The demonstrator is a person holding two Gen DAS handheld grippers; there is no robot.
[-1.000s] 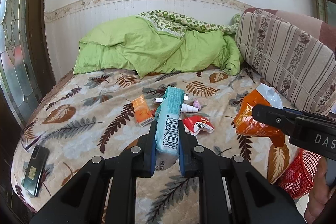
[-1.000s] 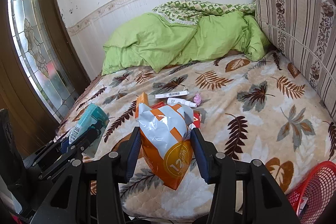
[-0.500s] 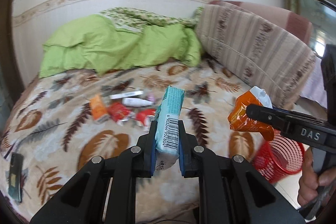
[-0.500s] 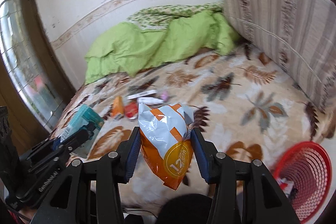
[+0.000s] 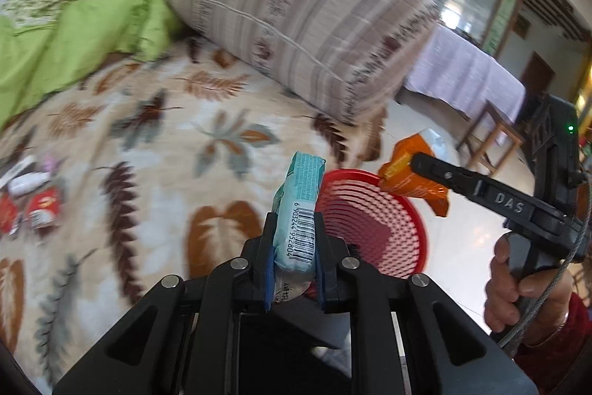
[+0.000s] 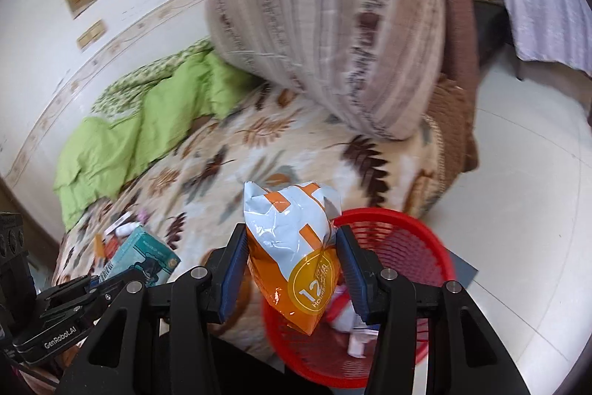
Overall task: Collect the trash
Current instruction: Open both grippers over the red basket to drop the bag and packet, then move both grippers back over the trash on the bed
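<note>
My left gripper (image 5: 294, 247) is shut on a teal tissue packet (image 5: 299, 210) with a barcode, held just left of a red mesh basket (image 5: 373, 228) on the floor by the bed. My right gripper (image 6: 292, 261) is shut on an orange and white snack bag (image 6: 292, 247) and holds it over the basket (image 6: 403, 247), which has some trash in it. The right gripper with its bag (image 5: 410, 173) also shows in the left wrist view, above the basket's far rim. The left gripper and teal packet (image 6: 144, 254) show at lower left in the right wrist view.
Several small wrappers and tubes (image 5: 33, 195) lie on the leaf-print bedspread (image 5: 166, 143) at far left. A striped bolster cushion (image 5: 296, 24) and a green quilt (image 5: 74, 36) sit at the back. A white tiled floor (image 6: 518, 210) lies right of the bed.
Both grippers have swung right with their loads, from over the bed toward the red basket. The basket now sits directly under the snack bag and beside the teal packet.
</note>
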